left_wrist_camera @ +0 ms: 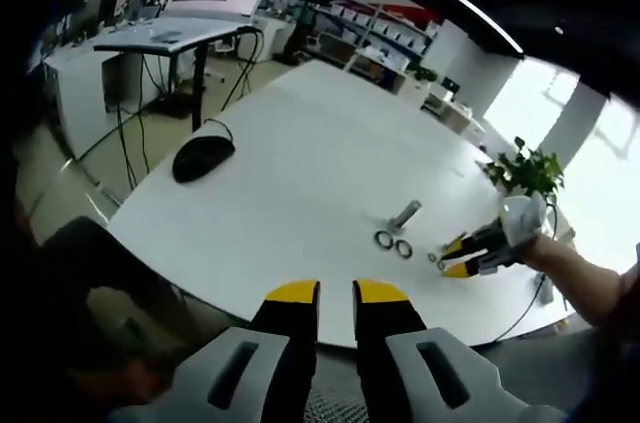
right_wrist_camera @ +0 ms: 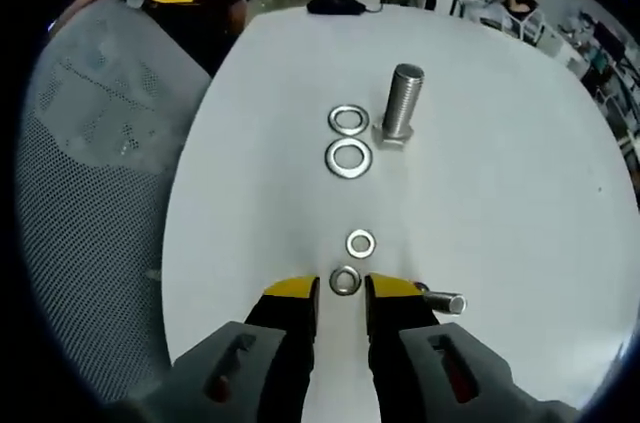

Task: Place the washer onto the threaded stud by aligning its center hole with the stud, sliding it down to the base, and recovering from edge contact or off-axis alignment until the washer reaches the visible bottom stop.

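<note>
Right gripper view: the right tongs (right_wrist_camera: 342, 293) stand slightly parted around a small washer (right_wrist_camera: 345, 280), perhaps touching it, near the tabletop (right_wrist_camera: 500, 203) edge; the left tongs (left_wrist_camera: 335, 293) hang open off that edge.

I see the threaded stud (right_wrist_camera: 402, 103) standing upright on its hex head on the white desk (right_wrist_camera: 500, 203), a grey steel bolt with nothing on its shaft. Just left of its base lie two large flat washers (right_wrist_camera: 348, 120), one nearer me (right_wrist_camera: 348, 158), almost touching each other. Closer still are two small washers: one (right_wrist_camera: 361, 243) lying flat alone, the other (right_wrist_camera: 345, 280) flat between my right tool's (right_wrist_camera: 341, 289) yellow tips.
</note>
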`<action>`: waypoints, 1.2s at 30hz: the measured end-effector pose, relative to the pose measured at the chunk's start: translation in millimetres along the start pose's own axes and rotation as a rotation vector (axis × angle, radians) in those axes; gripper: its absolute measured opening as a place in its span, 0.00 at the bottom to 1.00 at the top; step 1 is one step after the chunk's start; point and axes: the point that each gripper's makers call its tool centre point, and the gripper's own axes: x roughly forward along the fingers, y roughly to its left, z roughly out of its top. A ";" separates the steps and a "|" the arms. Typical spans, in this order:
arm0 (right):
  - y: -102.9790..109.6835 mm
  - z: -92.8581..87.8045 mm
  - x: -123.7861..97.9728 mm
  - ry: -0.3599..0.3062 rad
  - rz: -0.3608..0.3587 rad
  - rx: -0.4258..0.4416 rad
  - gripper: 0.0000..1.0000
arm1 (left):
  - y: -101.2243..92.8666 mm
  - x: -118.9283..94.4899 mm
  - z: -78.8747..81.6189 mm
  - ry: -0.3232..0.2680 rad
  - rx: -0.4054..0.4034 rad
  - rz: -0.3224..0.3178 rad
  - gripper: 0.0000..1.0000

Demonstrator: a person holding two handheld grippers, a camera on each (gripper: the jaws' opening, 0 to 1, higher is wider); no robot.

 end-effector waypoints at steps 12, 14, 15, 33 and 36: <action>-2.0 0.3 -0.6 -0.021 -0.014 0.010 0.15 | 0.2 -0.3 1.6 -0.011 -0.013 -0.003 0.11; -2.2 0.0 -1.1 -0.022 -0.016 0.015 0.14 | 0.4 -0.1 1.0 -0.008 -0.009 -0.003 0.11; -2.3 0.1 -1.6 -0.022 -0.019 0.016 0.14 | 0.3 -0.1 0.8 -0.007 -0.008 -0.003 0.11; -8.3 2.4 -30.2 -0.043 -0.032 0.018 0.13 | -0.2 0.1 0.4 -0.001 -0.003 -0.002 0.11; -5.9 3.7 -35.8 -0.047 -0.025 0.007 0.13 | -0.3 0.1 0.1 0.001 -0.002 -0.002 0.11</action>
